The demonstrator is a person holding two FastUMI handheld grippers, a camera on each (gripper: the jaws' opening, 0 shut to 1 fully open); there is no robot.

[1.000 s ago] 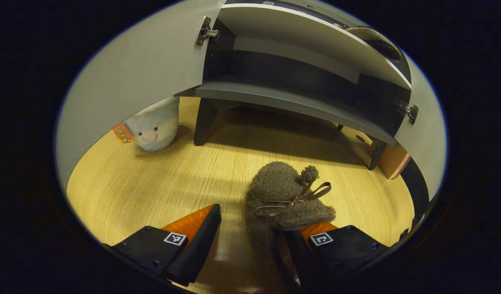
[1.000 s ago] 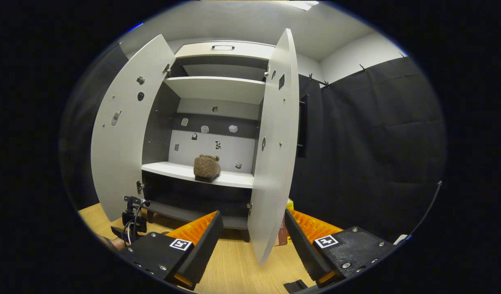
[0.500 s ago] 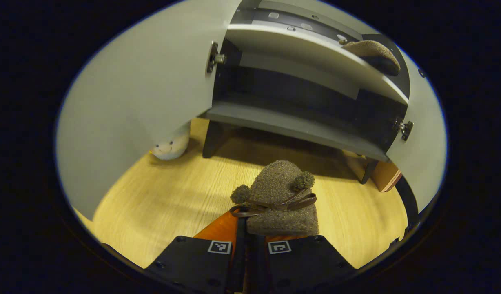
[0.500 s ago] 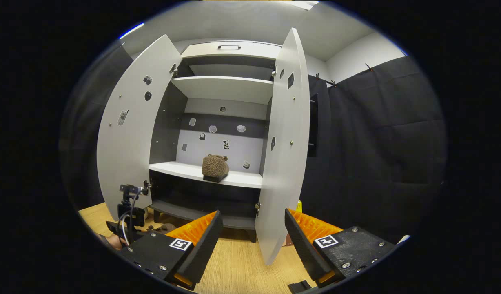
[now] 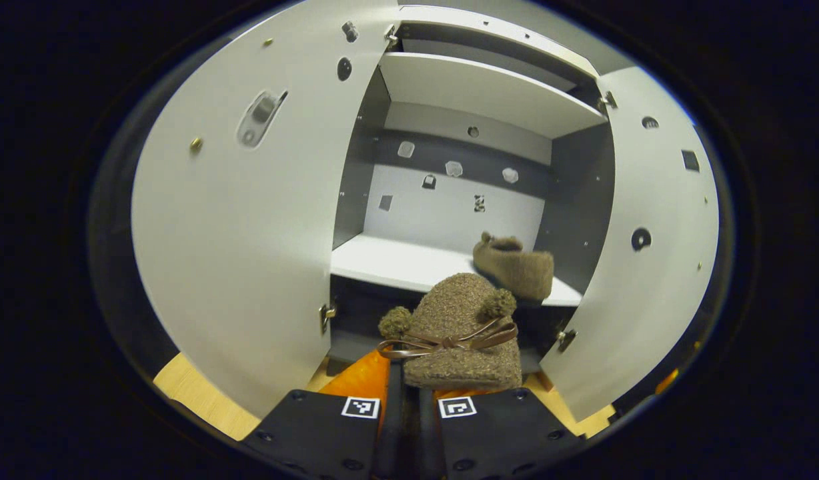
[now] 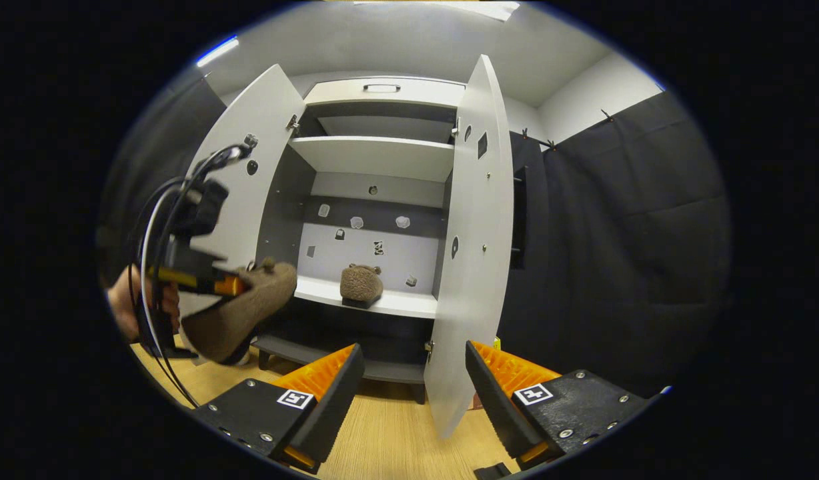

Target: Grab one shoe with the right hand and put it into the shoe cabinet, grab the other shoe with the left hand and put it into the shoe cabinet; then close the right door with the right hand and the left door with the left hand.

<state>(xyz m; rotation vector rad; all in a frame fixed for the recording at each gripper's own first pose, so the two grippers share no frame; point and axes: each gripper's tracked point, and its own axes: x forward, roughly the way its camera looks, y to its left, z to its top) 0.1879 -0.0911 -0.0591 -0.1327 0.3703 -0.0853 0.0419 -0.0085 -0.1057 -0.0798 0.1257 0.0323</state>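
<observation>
The left hand-held gripper (image 5: 404, 400) is clenched on the heel end of shoe 2 (image 5: 459, 333), held in the air near the cabinet (image 5: 449, 220). Shoe 1 (image 5: 514, 265) sits on the shelf (image 5: 396, 260). Shoe 2 looks soft, light and fuzzy, so a firm heel pinch suits it. The right hand-held gripper (image 6: 409, 390) is released, holding nothing.

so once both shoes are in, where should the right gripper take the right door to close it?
Take the right door by its free front edge, low down, coming from its outer face. It stands nearly edge-on to the open right gripper, hinged at the cabinet, with no handle visible on its inner face. A push on the outer face would likely swing it shut.
</observation>
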